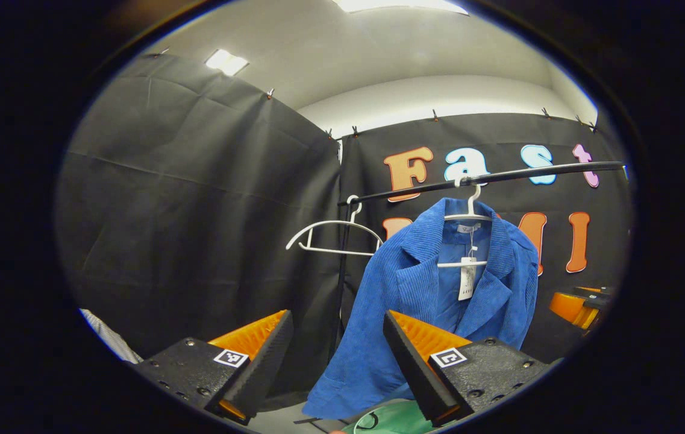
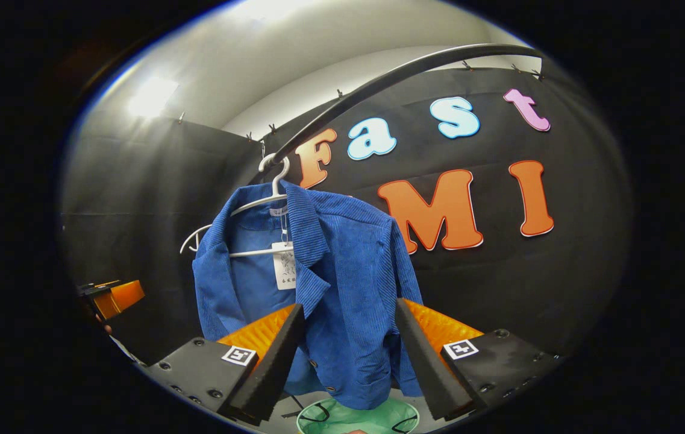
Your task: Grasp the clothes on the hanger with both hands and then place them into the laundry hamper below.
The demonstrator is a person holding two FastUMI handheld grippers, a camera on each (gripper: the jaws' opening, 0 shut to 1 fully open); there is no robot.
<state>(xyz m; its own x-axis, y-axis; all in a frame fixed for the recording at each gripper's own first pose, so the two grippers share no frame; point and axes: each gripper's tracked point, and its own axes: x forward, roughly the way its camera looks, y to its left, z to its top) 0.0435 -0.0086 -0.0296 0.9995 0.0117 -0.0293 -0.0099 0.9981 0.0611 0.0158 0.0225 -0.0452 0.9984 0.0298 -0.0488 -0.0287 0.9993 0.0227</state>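
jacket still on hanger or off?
On: the blue jacket hangs from the white hanger on the rail, above the green hamper.

Left gripper (image 1: 336, 361), lower centre of the left gripper view: two wedge-shaped ribbed fingers on black textured blocks with round screws, each block carrying a small square black-and-white marker. Right gripper (image 2: 348, 361), lower centre of the right gripper view: same build, same markers and screws.

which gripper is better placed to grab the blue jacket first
Right, probably. In the right gripper view the blue jacket hangs squarely between the open right gripper. In the left gripper view the left gripper points at the jacket's edge, mostly at the booth wall. Neither touches it.
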